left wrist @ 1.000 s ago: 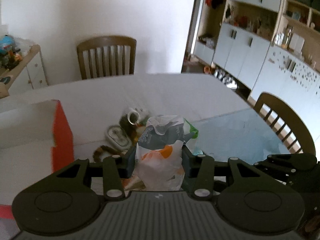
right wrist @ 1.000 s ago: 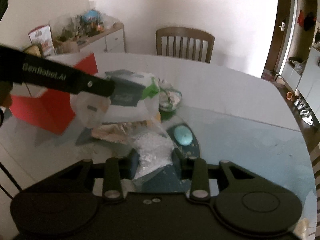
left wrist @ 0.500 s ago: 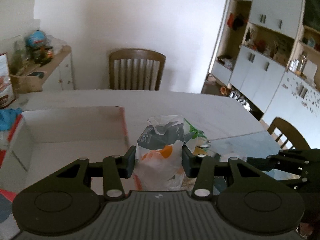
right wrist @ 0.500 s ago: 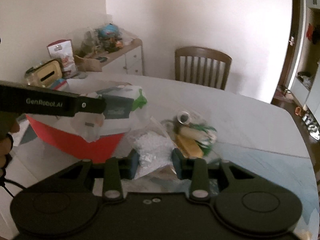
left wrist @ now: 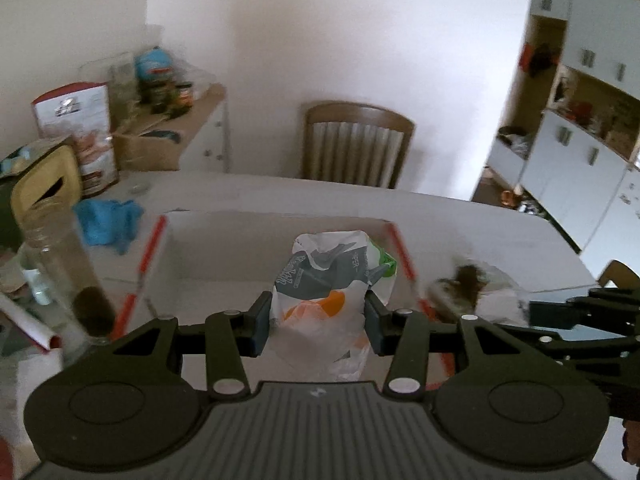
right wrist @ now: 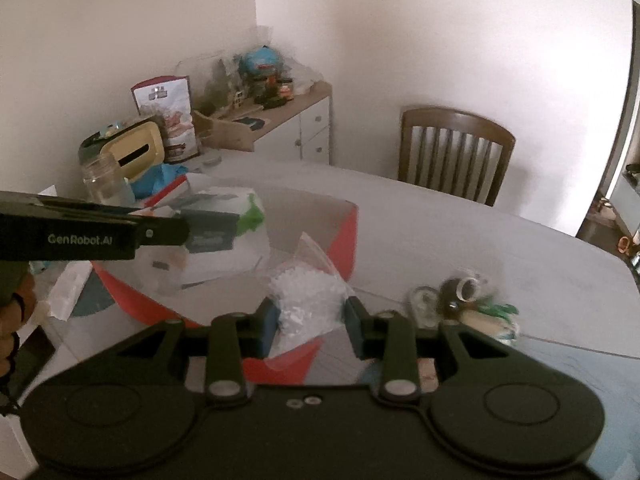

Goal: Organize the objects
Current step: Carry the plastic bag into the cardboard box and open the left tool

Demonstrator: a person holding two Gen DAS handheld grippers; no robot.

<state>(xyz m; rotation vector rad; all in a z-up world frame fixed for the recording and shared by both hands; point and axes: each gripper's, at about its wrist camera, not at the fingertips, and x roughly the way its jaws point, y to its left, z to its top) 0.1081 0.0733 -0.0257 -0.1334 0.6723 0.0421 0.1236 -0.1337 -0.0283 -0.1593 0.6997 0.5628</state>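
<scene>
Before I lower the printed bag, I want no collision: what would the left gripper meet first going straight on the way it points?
Probably the white inside of the red-edged box, just beyond the printed bag the left gripper holds; depth is unclear.

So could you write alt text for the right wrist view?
The right gripper holds a clear bag of white bits by a red-and-white box on a table. At left, the left gripper carries a printed plastic bag over the box.
</scene>
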